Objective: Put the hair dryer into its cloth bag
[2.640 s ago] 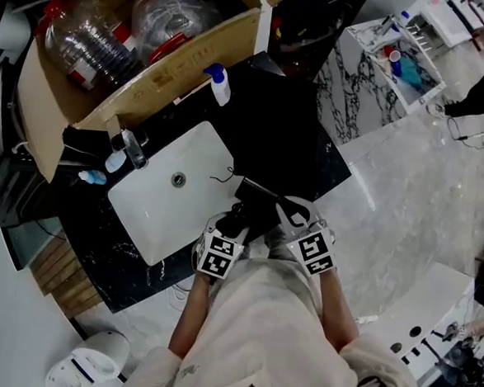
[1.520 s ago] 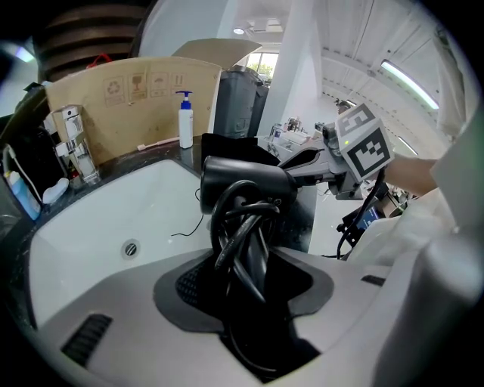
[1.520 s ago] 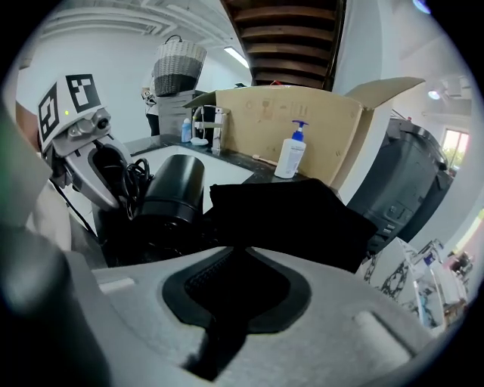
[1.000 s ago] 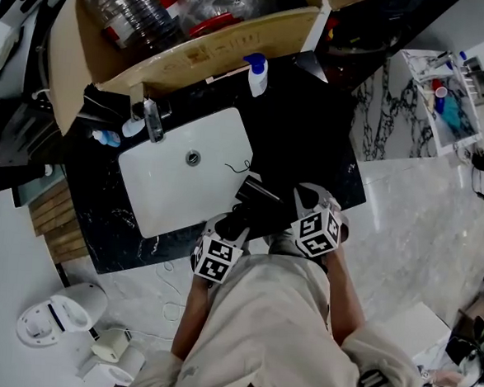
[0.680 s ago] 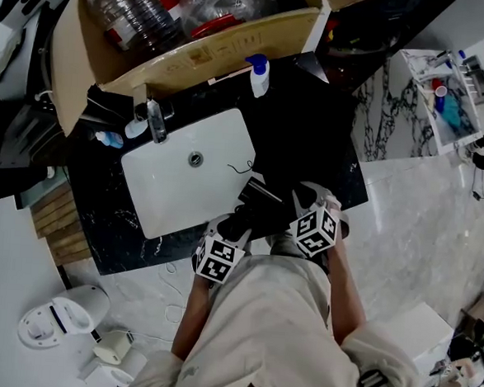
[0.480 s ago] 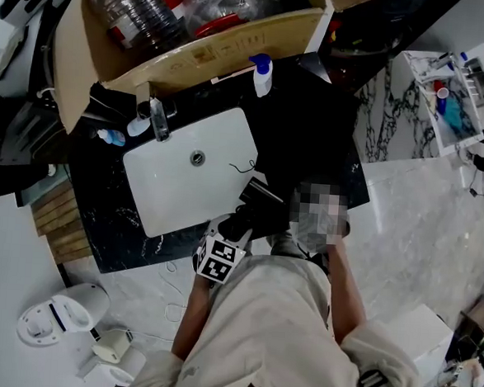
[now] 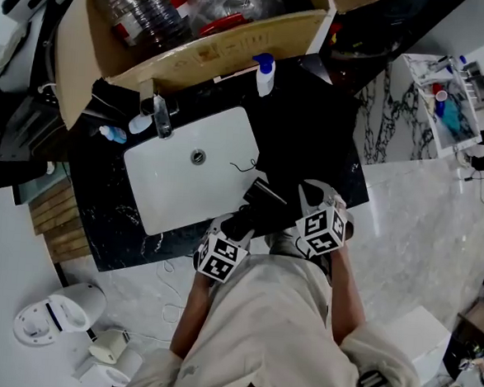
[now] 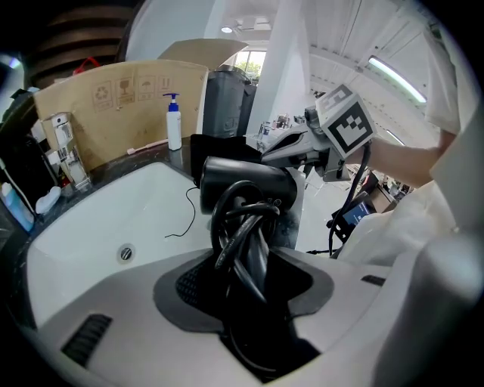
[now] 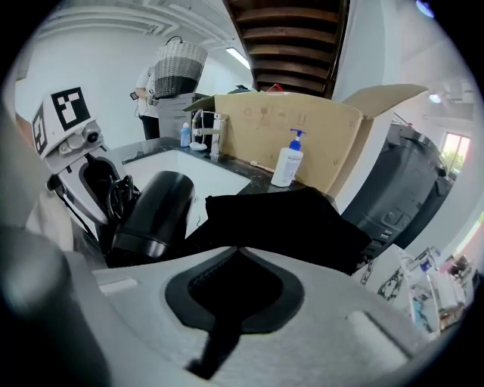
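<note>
Left gripper view: my left gripper is clamped on the hair dryer at its cord-wrapped handle, barrel pointing away from me over the bench edge. My right gripper (jaws pressed together, apparently pinching the hem) has the cloth bag just right of the barrel, so the dryer must go rightward.

**Right gripper came forward, view turned**

Since the earliest picture the right gripper, pinching the cloth bag, has moved further up the head view than the left gripper. It is now level with the hair dryer. The sink and cardboard box sit differently (the head camera turned).
</note>
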Motion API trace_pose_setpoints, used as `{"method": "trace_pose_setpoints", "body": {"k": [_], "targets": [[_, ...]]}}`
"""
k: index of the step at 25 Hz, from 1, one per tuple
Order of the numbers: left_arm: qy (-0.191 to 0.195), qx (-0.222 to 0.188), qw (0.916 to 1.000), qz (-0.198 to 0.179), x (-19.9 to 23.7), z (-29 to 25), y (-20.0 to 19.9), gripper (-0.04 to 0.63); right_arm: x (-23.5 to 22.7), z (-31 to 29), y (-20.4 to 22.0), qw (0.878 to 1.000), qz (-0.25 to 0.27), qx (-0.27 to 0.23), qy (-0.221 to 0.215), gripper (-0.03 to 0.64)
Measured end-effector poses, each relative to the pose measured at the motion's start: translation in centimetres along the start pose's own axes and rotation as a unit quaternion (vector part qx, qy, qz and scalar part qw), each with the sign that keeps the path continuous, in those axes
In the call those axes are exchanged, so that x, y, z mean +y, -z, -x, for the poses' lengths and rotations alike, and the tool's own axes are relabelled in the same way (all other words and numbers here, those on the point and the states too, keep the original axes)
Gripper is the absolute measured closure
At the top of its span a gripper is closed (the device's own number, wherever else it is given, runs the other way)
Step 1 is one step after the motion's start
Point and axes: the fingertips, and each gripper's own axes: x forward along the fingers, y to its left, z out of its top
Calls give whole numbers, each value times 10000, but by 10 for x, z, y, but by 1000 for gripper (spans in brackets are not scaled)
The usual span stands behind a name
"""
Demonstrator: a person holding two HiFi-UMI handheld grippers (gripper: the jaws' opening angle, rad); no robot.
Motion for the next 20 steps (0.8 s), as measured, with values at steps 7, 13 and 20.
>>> {"method": "trace_pose_setpoints", "body": {"k": [7,13,20], "targets": [[235,73,9993,-269,-9,-8,-6,402,-3,16,-17,9995,-132,-273,91,612],[469,142,9974,-521,-22,-14,-11,402,-6,28,-29,9984,-238,-487,184,612],[624,108,9963,-577,-29,-26,-21,402,-5,41,-38,9972,-293,-651,201,612]]}}
